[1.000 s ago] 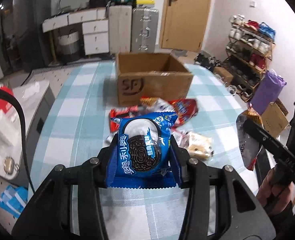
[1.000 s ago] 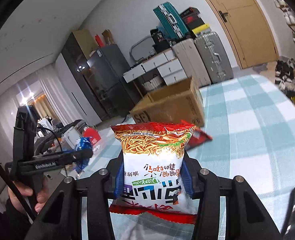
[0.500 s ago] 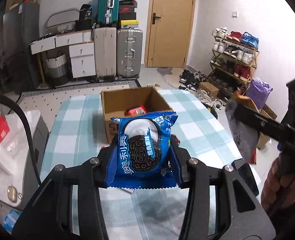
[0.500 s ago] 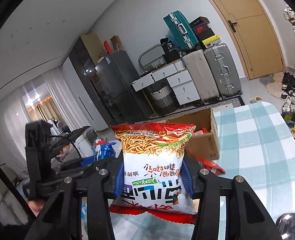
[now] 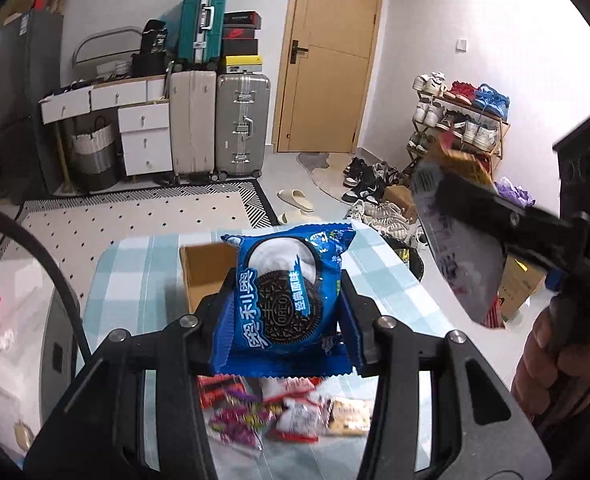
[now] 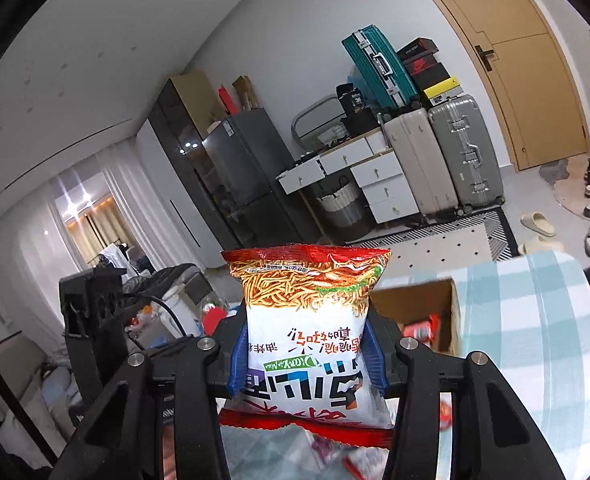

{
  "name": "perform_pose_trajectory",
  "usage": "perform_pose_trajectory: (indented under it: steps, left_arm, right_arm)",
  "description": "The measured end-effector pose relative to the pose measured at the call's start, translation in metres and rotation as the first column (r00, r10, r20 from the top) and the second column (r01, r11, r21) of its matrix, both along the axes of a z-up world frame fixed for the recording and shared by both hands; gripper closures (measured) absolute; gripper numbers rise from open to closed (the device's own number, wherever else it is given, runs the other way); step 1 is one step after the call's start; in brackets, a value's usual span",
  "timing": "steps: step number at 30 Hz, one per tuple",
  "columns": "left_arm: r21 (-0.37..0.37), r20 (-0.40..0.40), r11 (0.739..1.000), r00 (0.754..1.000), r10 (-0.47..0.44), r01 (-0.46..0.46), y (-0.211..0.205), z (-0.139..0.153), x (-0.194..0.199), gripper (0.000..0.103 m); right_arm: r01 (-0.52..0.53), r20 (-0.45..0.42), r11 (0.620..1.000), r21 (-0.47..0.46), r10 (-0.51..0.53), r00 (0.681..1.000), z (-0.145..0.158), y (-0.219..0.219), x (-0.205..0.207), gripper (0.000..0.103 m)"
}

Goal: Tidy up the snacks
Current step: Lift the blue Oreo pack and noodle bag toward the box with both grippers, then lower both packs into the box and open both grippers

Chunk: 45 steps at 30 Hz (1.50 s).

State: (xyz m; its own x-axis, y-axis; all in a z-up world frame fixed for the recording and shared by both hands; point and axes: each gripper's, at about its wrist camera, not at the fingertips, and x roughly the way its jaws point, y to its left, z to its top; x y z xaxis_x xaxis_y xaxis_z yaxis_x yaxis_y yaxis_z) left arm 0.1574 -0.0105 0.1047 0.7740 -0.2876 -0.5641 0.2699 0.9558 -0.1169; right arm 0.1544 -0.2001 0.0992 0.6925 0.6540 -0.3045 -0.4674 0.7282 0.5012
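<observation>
While the left gripper (image 5: 285,312) pinches the Oreo packet (image 5: 285,296) above the cardboard box (image 5: 205,276) and the right gripper (image 6: 307,356) pinches the noodle-snack bag (image 6: 307,320) beside that box, both look light, crinkly and crushable; I judge mid-pack grips safest.

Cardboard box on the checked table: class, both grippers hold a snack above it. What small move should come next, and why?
Probably carry the left gripper forward over the cardboard box, since it is shut on the Oreo pack short of the opening. The right gripper holds the noodle snack bag.
</observation>
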Motion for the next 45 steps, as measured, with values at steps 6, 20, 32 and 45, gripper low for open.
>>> perform_pose_trajectory:
  steps: [6, 20, 32, 45]
  left_arm:
    - [0.034, -0.001, 0.999, 1.0, 0.019, -0.019, -0.006, 0.013, 0.068, 0.061]
    - [-0.004, -0.262, 0.991, 0.957, 0.125, -0.131, 0.019, -0.082, 0.205, 0.061]
    - [-0.021, -0.373, 0.983, 0.914, 0.162, -0.183, 0.044, -0.164, 0.234, 0.061]
    - [-0.006, -0.405, 0.978, 0.895, 0.189, -0.209, 0.048, -0.194, 0.241, 0.06]
  right_arm:
    - [-0.004, 0.022, 1.0, -0.024, 0.005, 1.0, 0.031, 0.012, 0.051, 0.056]
    - [-0.007, -0.147, 0.981, -0.192, -0.021, 0.989, -0.043, 0.058, 0.184, 0.056]
    - [-0.045, -0.283, 0.974, -0.22, -0.019, 0.959, -0.124, 0.067, 0.232, 0.056]
    - [-0.074, -0.38, 0.967, -0.242, -0.024, 0.925, -0.171, 0.075, 0.251, 0.048]
